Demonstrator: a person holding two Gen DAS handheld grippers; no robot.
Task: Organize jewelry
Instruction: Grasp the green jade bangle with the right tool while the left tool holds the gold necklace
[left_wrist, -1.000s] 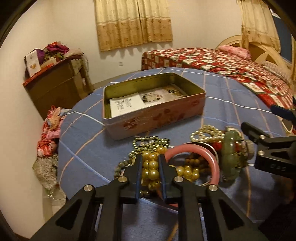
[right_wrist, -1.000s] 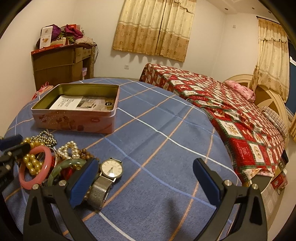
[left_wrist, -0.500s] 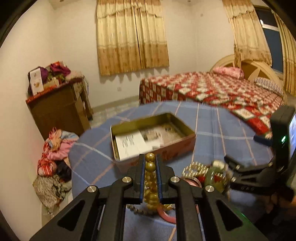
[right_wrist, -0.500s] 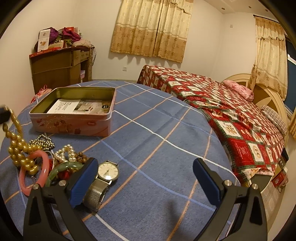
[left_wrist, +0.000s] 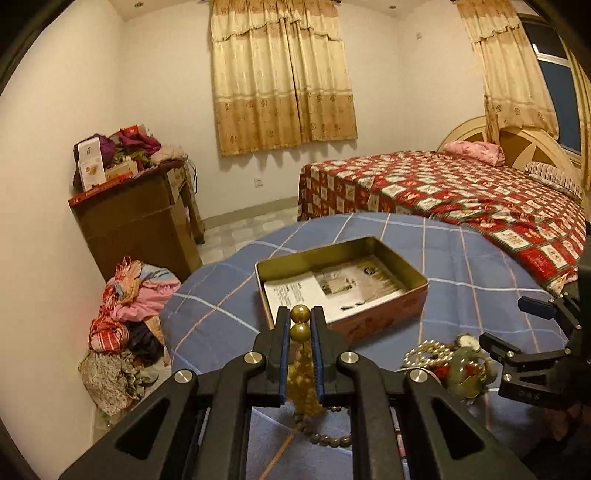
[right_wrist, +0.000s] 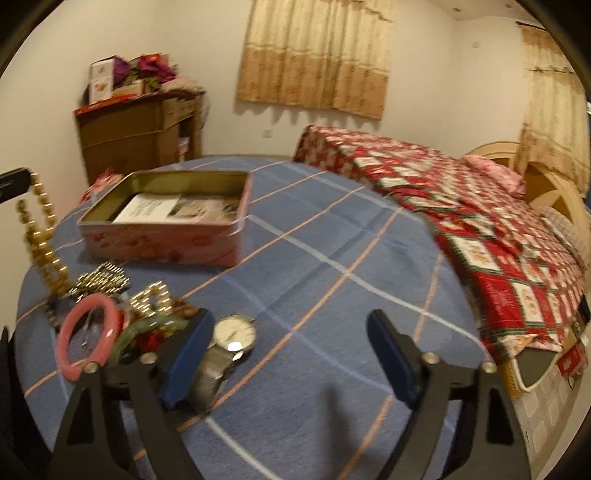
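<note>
— So, what's on your bench (right_wrist: 332, 258)?

— Your open tin (left_wrist: 369, 314) stands on the blue checked cloth with printed sheets inside; their writing is too small to read.

— And your left claw (left_wrist: 300, 325)?

— It's clamped on the gold bead necklace (left_wrist: 300, 314), lifted so the strand hangs to the jewelry pile (right_wrist: 147, 314).

— Your right claw (right_wrist: 288, 354)?

— Its jaws have just been closing yet stand wide, nothing between them; the watch (right_wrist: 234, 332) lies just beside its left finger. Letters on that claw are blurred.
</note>
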